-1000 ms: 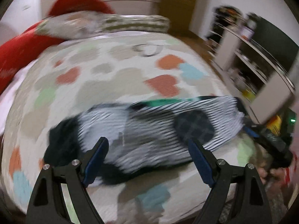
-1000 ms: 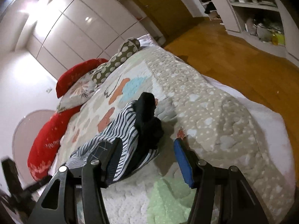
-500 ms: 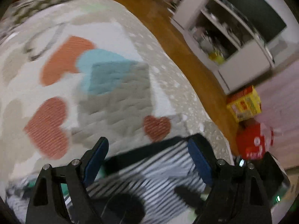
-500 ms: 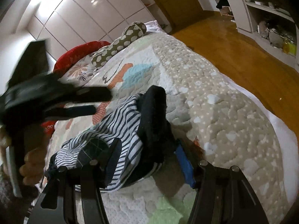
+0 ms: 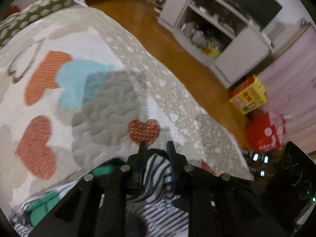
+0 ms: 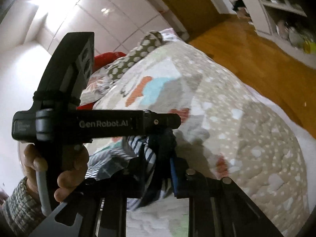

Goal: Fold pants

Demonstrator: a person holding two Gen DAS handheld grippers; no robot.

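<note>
The pants (image 5: 156, 179) are white with dark stripes, a dark waistband and a green patch, and lie bunched on the quilted bed (image 5: 110, 98). My left gripper (image 5: 156, 148) is shut on a fold of the striped cloth near the bed's right side. My right gripper (image 6: 156, 154) is shut on the pants (image 6: 146, 152) at their dark end. In the right wrist view the left gripper's body (image 6: 94, 124) crosses just above, held in a hand (image 6: 59, 169). The two grippers are close together.
The bed's edge drops to a wooden floor (image 5: 177, 59) on the right. A white shelf unit (image 5: 217, 31) stands beyond, with a yellow box (image 5: 248, 96) and a red box (image 5: 264, 134) on the floor. Spotted (image 6: 142, 55) and red (image 6: 106, 59) pillows lie at the head.
Both grippers were open around the pants and have now shut on the cloth. The left gripper swung over to the pants' right end, close beside the right gripper.
</note>
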